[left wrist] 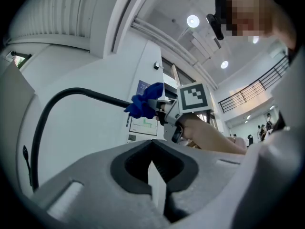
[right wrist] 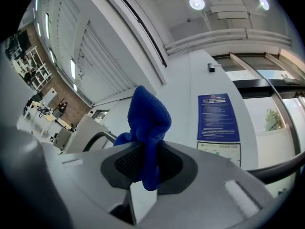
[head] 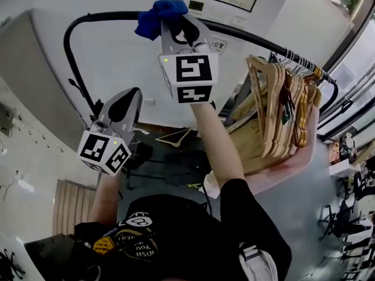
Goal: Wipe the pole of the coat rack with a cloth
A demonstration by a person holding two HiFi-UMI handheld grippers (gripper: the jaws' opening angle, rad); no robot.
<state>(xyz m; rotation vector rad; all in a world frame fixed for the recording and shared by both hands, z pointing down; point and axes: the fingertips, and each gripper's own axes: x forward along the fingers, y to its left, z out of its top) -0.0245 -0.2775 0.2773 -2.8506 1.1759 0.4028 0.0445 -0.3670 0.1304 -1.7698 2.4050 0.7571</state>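
The coat rack's black pole (head: 102,16) rises at the left, bends and runs right along the top. A blue cloth (head: 157,16) is bunched against the pole's top stretch, and my right gripper (head: 176,27) is shut on it from below. In the right gripper view the cloth (right wrist: 148,123) stands up out of the jaws, with the pole (right wrist: 281,168) crossing behind. My left gripper (head: 130,95) hangs lower left, shut and empty, close to the pole's upright part. In the left gripper view the cloth (left wrist: 143,106) and pole (left wrist: 71,92) lie ahead of the left gripper (left wrist: 152,163).
Several wooden hangers (head: 275,110) hang bunched on the pole's right half. Below them lies a pinkish curved surface (head: 287,165). A loose hanger (head: 176,136) and dark objects (head: 181,168) lie on the floor. A white wall stands behind the rack.
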